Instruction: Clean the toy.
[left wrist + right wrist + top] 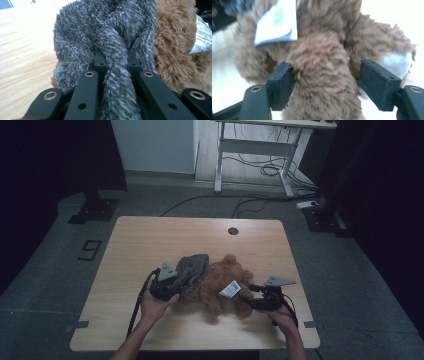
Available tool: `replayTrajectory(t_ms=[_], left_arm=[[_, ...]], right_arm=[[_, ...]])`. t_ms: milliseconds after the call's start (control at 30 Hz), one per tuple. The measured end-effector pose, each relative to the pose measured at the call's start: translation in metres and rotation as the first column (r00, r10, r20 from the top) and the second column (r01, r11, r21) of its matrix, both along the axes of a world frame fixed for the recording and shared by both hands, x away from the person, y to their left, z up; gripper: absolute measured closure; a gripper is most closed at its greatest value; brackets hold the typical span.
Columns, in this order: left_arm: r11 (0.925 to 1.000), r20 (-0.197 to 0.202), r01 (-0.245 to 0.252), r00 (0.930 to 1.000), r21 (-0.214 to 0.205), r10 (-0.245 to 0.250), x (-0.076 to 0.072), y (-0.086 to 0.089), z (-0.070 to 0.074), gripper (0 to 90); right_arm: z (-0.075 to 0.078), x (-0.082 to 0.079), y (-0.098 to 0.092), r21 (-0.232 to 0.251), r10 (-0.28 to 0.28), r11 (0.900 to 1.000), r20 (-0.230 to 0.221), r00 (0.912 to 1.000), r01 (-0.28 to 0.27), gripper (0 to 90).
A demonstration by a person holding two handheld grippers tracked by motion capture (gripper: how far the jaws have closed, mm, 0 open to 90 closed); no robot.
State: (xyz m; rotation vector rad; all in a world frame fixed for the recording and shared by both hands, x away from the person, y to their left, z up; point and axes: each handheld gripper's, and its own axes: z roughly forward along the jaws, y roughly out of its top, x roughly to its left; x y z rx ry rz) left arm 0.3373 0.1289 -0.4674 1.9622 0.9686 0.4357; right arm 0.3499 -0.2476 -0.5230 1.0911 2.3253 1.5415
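Brown teddy bear point(220, 282) lies near the table's point(150, 235) front middle, long axis left-right, grey fuzzy hat point(192, 266) at its left end. White tag point(229, 290), print unreadable. Left gripper point(113, 65) clamped on hat. Right gripper point(325, 82) jaws apart around a limb, left jaw touching fur; face hidden.

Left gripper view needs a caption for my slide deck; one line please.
Left gripper clamped on a fold of grey fuzzy cloth lying against a brown teddy bear on a wooden table.

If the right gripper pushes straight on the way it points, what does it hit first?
The brown teddy: a plush limb already sits between the right gripper's open fingers, so it would likely press into the body just behind.
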Motion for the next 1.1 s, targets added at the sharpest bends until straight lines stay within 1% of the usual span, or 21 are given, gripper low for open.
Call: replayTrajectory(t_ms=[100,200,300,367,433,500,567,633,667,733,833,867,900,933,1000,1100], left_arm=[[0.9999,0.004,0.010,0.9999,-0.004,-0.010,-0.007,0.001,-0.003,77.2],[0.9998,0.005,0.020,0.9998,-0.010,-0.020,-0.013,0.002,-0.006,77.2],[0.9994,0.006,0.034,0.9994,-0.006,-0.034,-0.020,0.003,-0.008,77.1],[0.9992,0.005,0.038,0.9993,-0.011,-0.038,-0.023,0.004,-0.009,77.1],[0.9984,-0.004,0.052,0.9986,-0.021,-0.052,-0.025,0.004,-0.010,77.1],[0.9979,-0.003,0.063,0.9980,-0.015,-0.063,-0.026,0.001,-0.010,77.1],[0.9979,0.001,0.065,0.9979,-0.002,-0.065,-0.024,-0.003,-0.009,77.1],[0.9980,-0.002,0.063,0.9980,-0.002,-0.063,-0.020,-0.007,-0.007,77.1],[0.9982,-0.001,0.060,0.9982,0.004,-0.060,-0.017,-0.009,-0.006,77.1],[0.9986,0.002,0.048,0.9989,0.022,-0.048,-0.007,-0.014,-0.003,77.1],[0.9992,-0.018,0.035,0.9992,0.019,-0.035,0.007,-0.016,0.004,76.9],[0.9995,-0.029,0.031,0.9991,0.012,-0.031,0.011,-0.016,0.008,76.9],[0.9995,-0.031,0.030,0.9991,0.005,-0.030,0.013,-0.017,0.013,76.9],[0.9995,-0.025,0.030,0.9992,-0.005,-0.030,0.015,-0.021,0.021,77.0],[0.9987,-0.010,0.051,0.9987,0.005,-0.051,0.015,-0.031,0.030,77.2],[0.9941,-0.005,0.104,0.9946,0.032,-0.104,0.016,-0.061,0.038,77.2]], right_arm=[[0.004,-0.002,0.002,0.015,0.008,0.9999,0.008,0.9999,-0.008,27.1],[0.004,-0.001,0.013,0.002,0.039,0.9992,0.008,0.9992,-0.039,27.8],[0.000,0.000,0.029,-0.034,0.081,0.9962,0.005,0.9967,-0.081,39.6],[-0.004,0.001,0.035,-0.050,0.088,0.9948,-0.010,0.9961,-0.089,47.5],[-0.007,0.002,0.036,-0.053,0.069,0.9961,-0.032,0.9971,-0.070,52.1],[-0.009,0.004,0.037,-0.062,0.039,0.9972,-0.044,0.9982,-0.042,54.7],[-0.011,0.007,0.039,-0.078,0.009,0.9969,-0.052,0.9986,-0.013,55.9],[-0.014,0.011,0.040,-0.080,-0.015,0.9967,-0.055,0.9984,0.011,56.8],[-0.015,0.013,0.040,-0.082,-0.028,0.9964,-0.055,0.9981,0.024,57.1],[-0.017,0.016,0.038,-0.069,-0.044,0.9968,-0.062,0.9971,0.040,57.5],[-0.017,0.017,0.035,-0.054,-0.056,0.9971,-0.058,0.9968,0.053,58.5],[-0.016,0.017,0.034,-0.051,-0.055,0.9973,-0.059,0.9967,0.052,58.8],[-0.016,0.017,0.033,-0.047,-0.053,0.9977,-0.060,0.9968,0.050,59.1],[-0.016,0.016,0.033,-0.043,-0.051,0.9979,-0.062,0.9968,0.048,59.4],[-0.016,0.015,0.033,-0.049,-0.039,0.9981,-0.057,0.9976,0.036,59.6],[-0.016,0.012,0.034,-0.067,-0.013,0.9977,-0.040,0.9991,0.011,59.5]])
